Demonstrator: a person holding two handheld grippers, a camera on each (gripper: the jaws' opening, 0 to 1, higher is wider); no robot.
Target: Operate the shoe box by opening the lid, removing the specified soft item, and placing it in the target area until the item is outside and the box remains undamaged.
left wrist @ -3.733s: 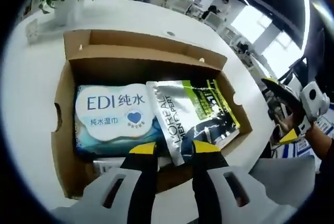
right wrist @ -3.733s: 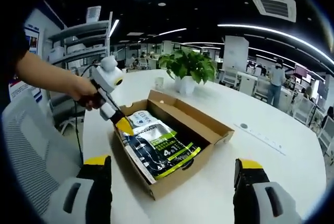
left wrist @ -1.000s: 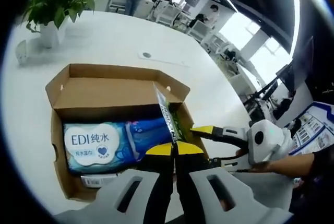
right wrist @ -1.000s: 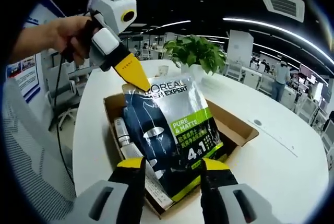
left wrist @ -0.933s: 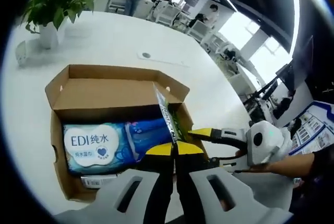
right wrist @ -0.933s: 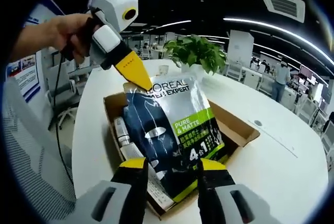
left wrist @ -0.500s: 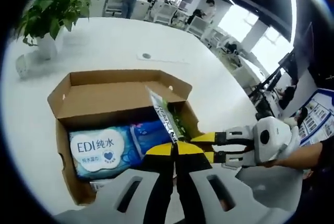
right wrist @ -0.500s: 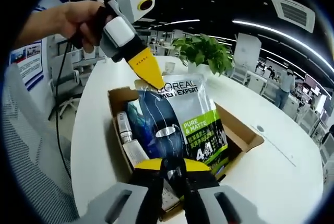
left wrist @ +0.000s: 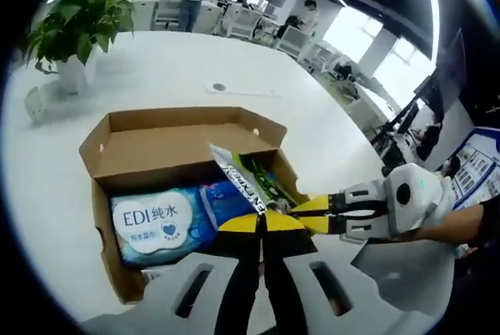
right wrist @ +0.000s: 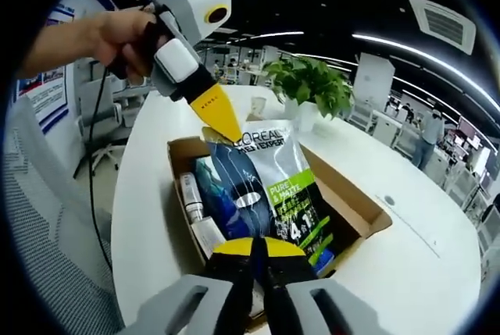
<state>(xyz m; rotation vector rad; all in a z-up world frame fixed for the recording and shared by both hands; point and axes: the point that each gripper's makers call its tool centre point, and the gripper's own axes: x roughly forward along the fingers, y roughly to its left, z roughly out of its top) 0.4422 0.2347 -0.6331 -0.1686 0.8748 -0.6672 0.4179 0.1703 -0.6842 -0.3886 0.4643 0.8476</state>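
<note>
The pouch (right wrist: 275,187) hangs above the open shoe box (right wrist: 355,206), opposite edges clenched by left tongs (right wrist: 221,128) and right tongs (right wrist: 260,247).

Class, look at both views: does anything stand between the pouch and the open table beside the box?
Nothing visible does. Both grippers, left and right, hold the pouch by opposite ends, raised over the open box. The box wall is low, and the white table nearby looks bare.

box (left wrist: 156,128): 1 | pouch (right wrist: 277,187): 1 | wipes pack (left wrist: 168,218): 1 | potted plant (left wrist: 74,26): 1 | claws: 2
</note>
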